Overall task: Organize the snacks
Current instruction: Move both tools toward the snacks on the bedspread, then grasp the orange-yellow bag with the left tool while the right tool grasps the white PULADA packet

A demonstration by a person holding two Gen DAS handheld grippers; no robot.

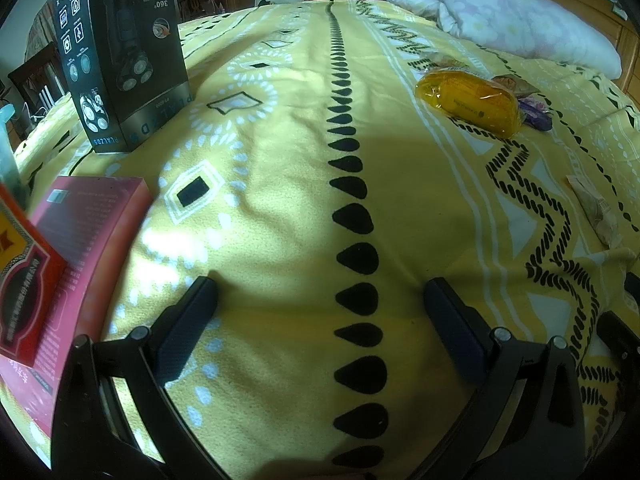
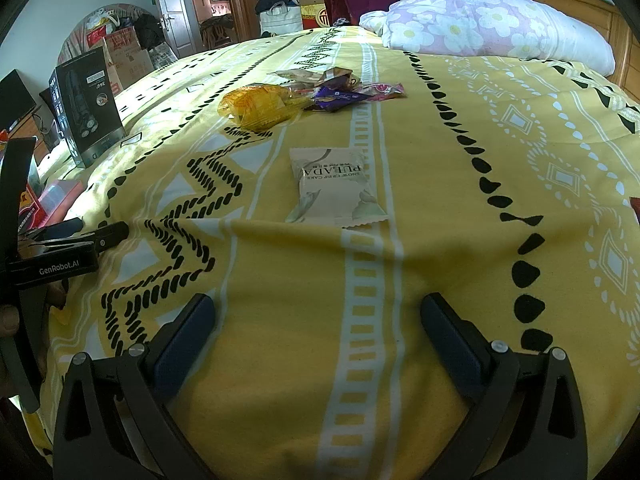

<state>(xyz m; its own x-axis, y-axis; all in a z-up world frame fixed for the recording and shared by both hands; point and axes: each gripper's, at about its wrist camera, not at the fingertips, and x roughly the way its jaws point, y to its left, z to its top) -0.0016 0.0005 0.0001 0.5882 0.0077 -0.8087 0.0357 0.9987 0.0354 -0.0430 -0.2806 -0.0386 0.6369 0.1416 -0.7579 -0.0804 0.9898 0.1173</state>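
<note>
Cream snack packet [image 2: 335, 188] flat on yellow bedspread [image 2: 440, 240], perhaps unopened.

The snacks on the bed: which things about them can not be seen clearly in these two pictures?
- Snack pile, right wrist view: wrappers overlap behind the yellow packet; their number and small print cannot be told.
- Beige packet, left wrist view: blurred and squeezed near the right edge; label unreadable there.
- Red box, left wrist view: cut off by the left edge; text too blurred.
- Black box, right wrist view: print too small.
</note>
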